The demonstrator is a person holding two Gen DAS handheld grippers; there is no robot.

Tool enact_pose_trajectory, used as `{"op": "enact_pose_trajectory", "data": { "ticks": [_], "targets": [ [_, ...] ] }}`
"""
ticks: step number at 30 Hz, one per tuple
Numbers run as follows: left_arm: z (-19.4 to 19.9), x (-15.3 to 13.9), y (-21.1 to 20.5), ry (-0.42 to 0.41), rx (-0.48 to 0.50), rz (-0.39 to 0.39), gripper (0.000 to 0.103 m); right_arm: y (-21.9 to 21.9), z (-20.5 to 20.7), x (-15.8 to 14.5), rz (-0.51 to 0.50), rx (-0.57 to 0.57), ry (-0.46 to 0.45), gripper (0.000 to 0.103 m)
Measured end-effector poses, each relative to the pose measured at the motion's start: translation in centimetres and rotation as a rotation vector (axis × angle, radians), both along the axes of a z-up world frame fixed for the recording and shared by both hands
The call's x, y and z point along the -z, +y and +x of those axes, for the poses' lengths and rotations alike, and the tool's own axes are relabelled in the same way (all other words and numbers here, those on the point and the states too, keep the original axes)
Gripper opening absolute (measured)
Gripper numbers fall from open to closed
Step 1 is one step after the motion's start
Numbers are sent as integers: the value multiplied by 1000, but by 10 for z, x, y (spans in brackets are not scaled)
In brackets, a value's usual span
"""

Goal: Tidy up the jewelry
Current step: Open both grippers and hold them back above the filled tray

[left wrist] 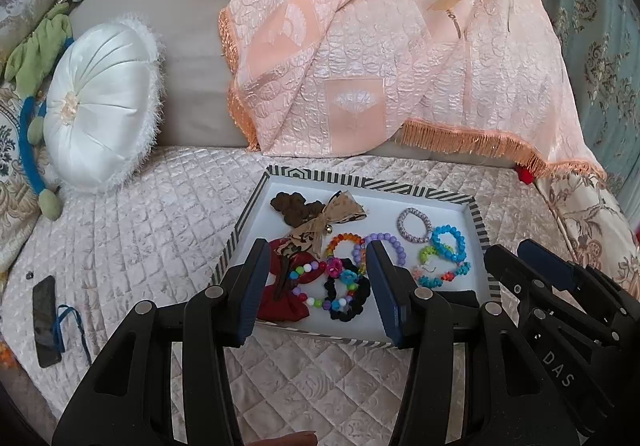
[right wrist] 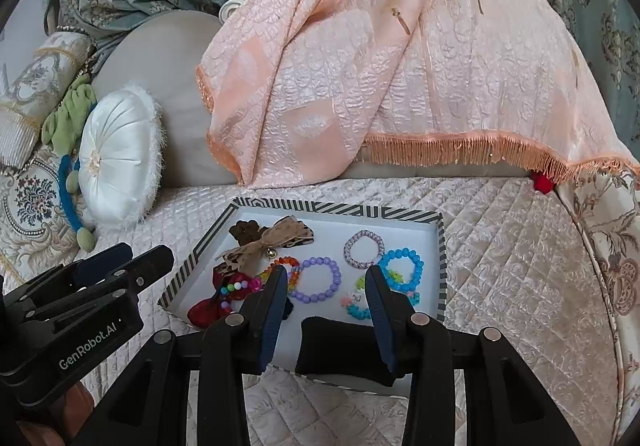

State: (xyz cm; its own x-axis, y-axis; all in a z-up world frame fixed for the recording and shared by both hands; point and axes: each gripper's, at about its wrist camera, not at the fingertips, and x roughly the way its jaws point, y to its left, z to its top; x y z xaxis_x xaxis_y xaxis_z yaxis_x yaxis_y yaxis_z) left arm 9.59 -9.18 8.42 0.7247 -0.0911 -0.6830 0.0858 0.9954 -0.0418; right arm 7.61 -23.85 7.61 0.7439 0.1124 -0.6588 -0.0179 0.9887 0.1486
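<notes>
both grippers hang side by side over the near edge of a white tray with a black-and-white striped rim [left wrist: 482, 234], which sits on the quilted cream bed cover [left wrist: 140, 246]. left gripper [left wrist: 318, 294] released, jaws wide apart, nothing between them. right gripper [right wrist: 326, 302] likewise spread and empty.

jewelry lies loose inside the tray, all ahead of and below the fingertips. under the left gripper: a black scrunchie [left wrist: 356, 296] with a multicoloured bead bracelet [left wrist: 320, 286] overlapping it, a red fabric bow [left wrist: 280, 300] touching its left pad. under the right gripper: a lilac round-bead bracelet [right wrist: 318, 280] lying flat, straight ahead between the jaws; a bright blue bead bracelet [right wrist: 402, 264] just off the right pad; a silver-lilac braided ring bracelet [right wrist: 362, 248] further back. a black velvet cushion block [right wrist: 340, 346] sits in the near tray corner, directly beneath the right gripper.

judgement: the right gripper is nearer the lilac bracelet and the block; the ring has no long axis, so a pinch across one side of the loop would serve.
</notes>
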Motion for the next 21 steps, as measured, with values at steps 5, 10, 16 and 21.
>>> {"op": "enact_pose_trajectory", "data": {
  "ticks": [5, 10, 16, 21],
  "targets": [
    [-1, -1, 0, -2, 0, 1, 49, 0, -1, 0, -2, 0, 3, 39],
    [-4, -3, 0, -8, 1, 7, 49, 0, -1, 0, -5, -4, 10, 39],
    [-4, -4, -1, -7, 1, 8, 49, 0, 0, 1, -2, -12, 16, 39],
    [-3, -3, -1, -3, 0, 6, 49, 0, 1, 3, -1, -11, 18, 39]
  ]
}}
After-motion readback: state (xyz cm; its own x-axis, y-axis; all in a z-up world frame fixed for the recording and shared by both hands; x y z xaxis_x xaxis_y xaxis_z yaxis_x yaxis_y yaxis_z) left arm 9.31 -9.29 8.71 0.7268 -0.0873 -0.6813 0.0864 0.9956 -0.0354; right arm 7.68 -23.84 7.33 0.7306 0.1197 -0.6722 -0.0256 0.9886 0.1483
